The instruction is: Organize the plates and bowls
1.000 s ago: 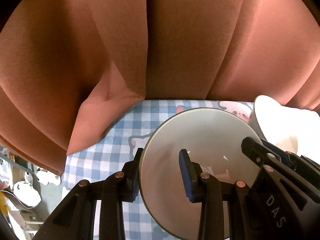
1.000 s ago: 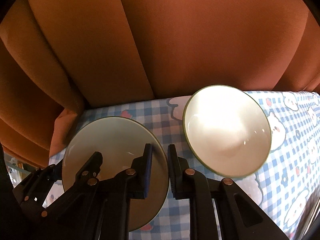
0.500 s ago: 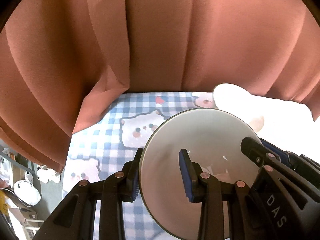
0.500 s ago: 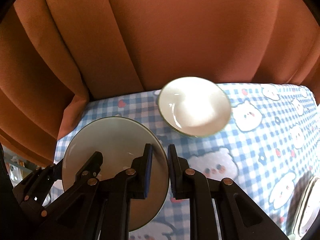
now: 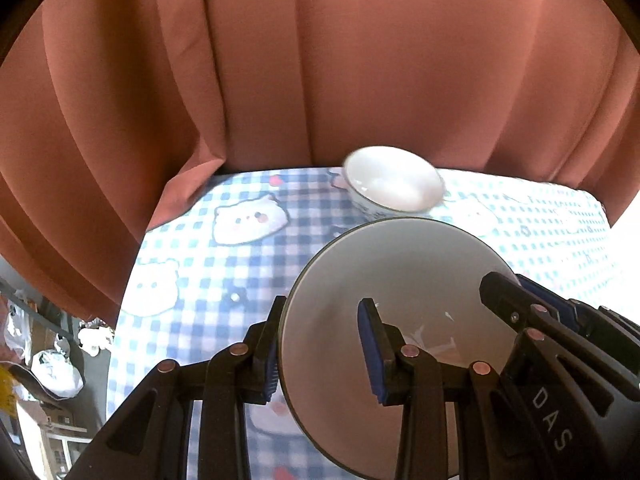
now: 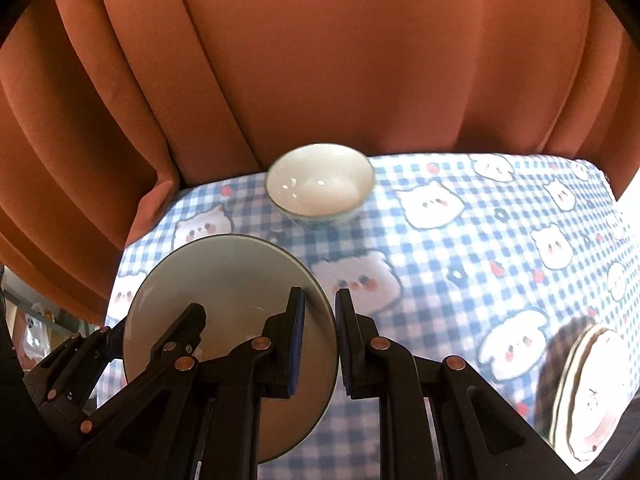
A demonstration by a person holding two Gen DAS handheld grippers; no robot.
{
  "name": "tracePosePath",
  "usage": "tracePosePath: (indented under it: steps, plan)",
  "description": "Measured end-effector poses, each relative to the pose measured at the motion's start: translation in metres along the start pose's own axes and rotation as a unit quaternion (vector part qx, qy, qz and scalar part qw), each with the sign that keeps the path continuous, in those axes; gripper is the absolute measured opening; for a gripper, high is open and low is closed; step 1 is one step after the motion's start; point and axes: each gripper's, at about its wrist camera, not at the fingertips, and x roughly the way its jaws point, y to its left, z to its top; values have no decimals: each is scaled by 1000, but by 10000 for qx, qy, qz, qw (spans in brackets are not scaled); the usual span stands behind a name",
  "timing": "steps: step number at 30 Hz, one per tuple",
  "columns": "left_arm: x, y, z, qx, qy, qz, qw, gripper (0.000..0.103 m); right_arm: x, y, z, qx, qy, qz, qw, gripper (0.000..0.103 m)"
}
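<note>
A round grey-green plate [image 5: 400,280] is held above the checked tablecloth by both grippers. My left gripper [image 5: 320,344] is shut on its left rim, one finger under it and one over. My right gripper [image 6: 320,328] is shut on its right rim [image 6: 320,304]; the plate also shows in the right wrist view [image 6: 224,280]. The right gripper's body shows at the plate's right edge in the left wrist view [image 5: 532,320]. A white bowl [image 6: 320,184] with a blue-patterned outside stands on the cloth near the curtain, beyond the plate; it also shows in the left wrist view [image 5: 394,182].
The table carries a blue-and-white checked cloth [image 6: 460,248] with bear faces. A rust-coloured curtain [image 6: 360,60] hangs right behind the table's far edge. A dark-rimmed plate [image 6: 588,384] lies at the lower right. Clutter lies on the floor left of the table [image 5: 52,364].
Both grippers have pulled back with the plate between them. The white bowl, close beside the plate a second ago, now stands farther off on the cloth near the curtain.
</note>
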Motion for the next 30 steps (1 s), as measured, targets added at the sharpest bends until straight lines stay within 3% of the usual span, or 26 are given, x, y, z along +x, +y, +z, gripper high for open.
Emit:
tracePosePath:
  steps: [13,30]
  plan:
    - [-45,-82,-43,5,-92,-123,9999,34,-62,-83,-37,-48,-106,5,9999,19]
    - [-75,-163,-97,-108,-87,-149,9998,34,-101,-167,-84,-203,-157,98,9996,19]
